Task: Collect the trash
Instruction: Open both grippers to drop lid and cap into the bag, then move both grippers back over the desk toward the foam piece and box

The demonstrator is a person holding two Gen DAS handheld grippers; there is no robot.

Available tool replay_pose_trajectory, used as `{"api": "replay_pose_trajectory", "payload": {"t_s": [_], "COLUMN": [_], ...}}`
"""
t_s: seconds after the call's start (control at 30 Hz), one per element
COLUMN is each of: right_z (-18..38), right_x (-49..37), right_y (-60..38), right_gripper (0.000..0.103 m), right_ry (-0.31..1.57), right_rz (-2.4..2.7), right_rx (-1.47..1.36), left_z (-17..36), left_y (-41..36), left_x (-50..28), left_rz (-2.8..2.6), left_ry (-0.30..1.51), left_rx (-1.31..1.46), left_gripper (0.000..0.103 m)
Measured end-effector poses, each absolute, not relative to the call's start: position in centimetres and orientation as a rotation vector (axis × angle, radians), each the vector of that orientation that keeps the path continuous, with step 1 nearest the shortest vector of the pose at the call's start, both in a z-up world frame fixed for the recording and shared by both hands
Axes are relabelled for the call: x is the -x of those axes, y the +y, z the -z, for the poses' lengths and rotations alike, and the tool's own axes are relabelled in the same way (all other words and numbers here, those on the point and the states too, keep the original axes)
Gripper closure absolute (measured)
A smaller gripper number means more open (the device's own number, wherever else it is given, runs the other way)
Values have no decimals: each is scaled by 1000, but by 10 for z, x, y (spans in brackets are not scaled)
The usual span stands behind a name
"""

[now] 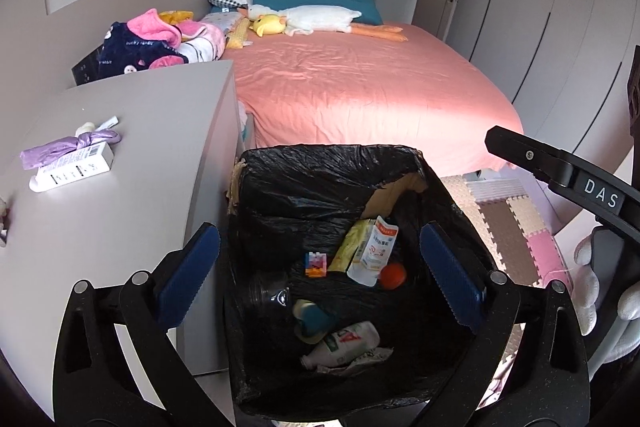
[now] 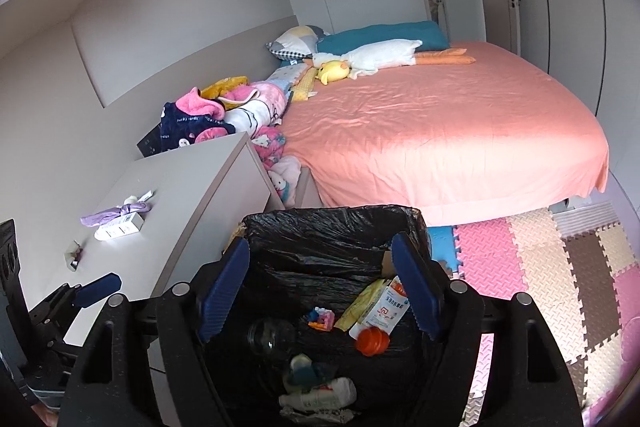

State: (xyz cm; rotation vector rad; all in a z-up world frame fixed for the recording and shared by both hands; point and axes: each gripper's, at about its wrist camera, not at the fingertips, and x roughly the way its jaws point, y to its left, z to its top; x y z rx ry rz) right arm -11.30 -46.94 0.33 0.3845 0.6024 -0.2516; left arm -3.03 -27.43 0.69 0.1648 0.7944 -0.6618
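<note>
Bedside scene, read from left to right. On the grey cabinet top (image 1: 132, 155) at far left lie the items not yet collected: a white box (image 1: 72, 169) with a knotted purple bag (image 1: 68, 147) touching its far edge, and a small white scrap (image 1: 106, 125) just behind them. My left gripper (image 1: 320, 275) hangs over the bin, its blue pads spread wide with nothing between them. Below it stands the bin (image 1: 332, 157), lined with a black bag and set against the cabinet's side, at the foot of the pink bed (image 1: 360, 83). The trash already gathered rests on the liner: a toy brick (image 1: 316, 264), a yellow wrapper (image 1: 352, 245), a white carton (image 1: 376, 247), an orange round piece (image 1: 393, 275), a clear jar (image 1: 269, 291) and a crushed white bottle (image 1: 344, 343). My right gripper (image 2: 320, 289) hovers over the same opening, likewise released and empty; from the left wrist view only its black arm is visible at the right edge. Foam floor tiles (image 2: 560, 267) fill the far right. I judge the step in hand to be the pause between a drop and the next pick. The next move likely calls for swinging my left gripper toward the cabinet top, straddling the box or the purple bag with the pads, and closing gently, since the bag is soft and may slip.
</note>
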Motion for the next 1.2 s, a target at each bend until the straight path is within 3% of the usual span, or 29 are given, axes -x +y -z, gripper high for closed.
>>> {"api": "replay_pose_trajectory", "payload": {"t_s": [1.2], "right_z": [5], "right_x": [34], "right_y": [-354], "right_gripper": [29], "right_ry": [665], "right_rz": [8], "right_rx": [-228], "left_z": [8], "left_y": [-152], "left_x": [-25], "left_rz": [418], "left_ry": [824], "left_rx": [-65], "left_gripper": [6]}}
